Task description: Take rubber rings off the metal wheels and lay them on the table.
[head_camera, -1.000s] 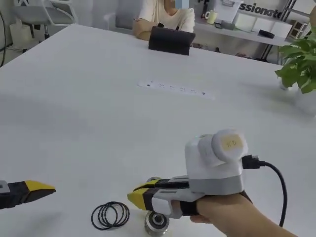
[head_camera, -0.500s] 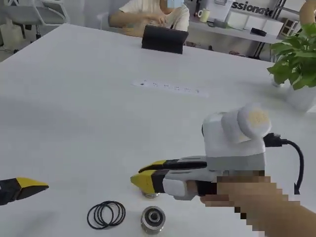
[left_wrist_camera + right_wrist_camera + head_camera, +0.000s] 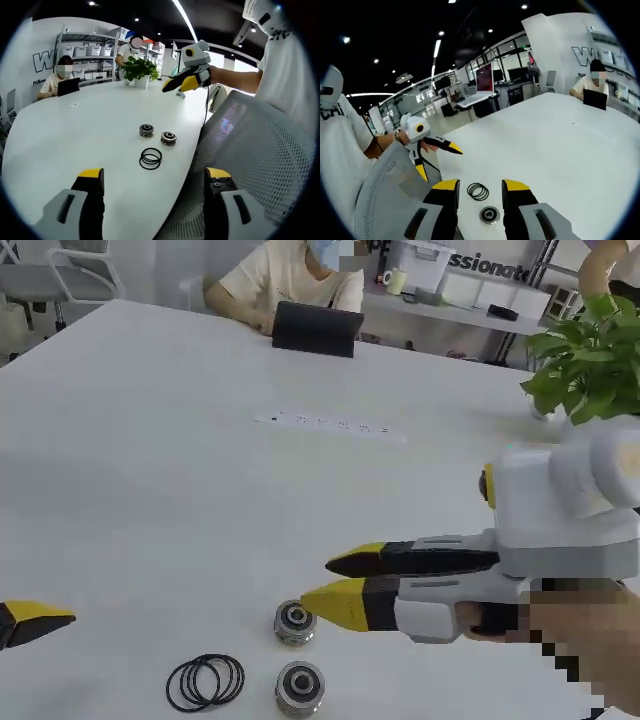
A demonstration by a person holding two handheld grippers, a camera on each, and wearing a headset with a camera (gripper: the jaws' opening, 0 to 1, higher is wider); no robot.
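Hovering right gripper (image 3: 316, 579) above wheel (image 3: 295, 622) — rings (image 3: 204, 681) nearby | power strip (image 3: 330, 424), plant (image 3: 585, 365) beyond

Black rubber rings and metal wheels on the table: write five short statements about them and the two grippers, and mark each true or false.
1. The black rubber rings lie flat on the white table. True.
2. The right gripper is shut on a ring. False: its jaws are apart and hold nothing.
3. Two round metal wheels stand on the table. True.
4. The rings are stacked on top of a wheel. False: they lie beside the wheels, apart from them.
5. The left gripper has its jaws wide apart. True.
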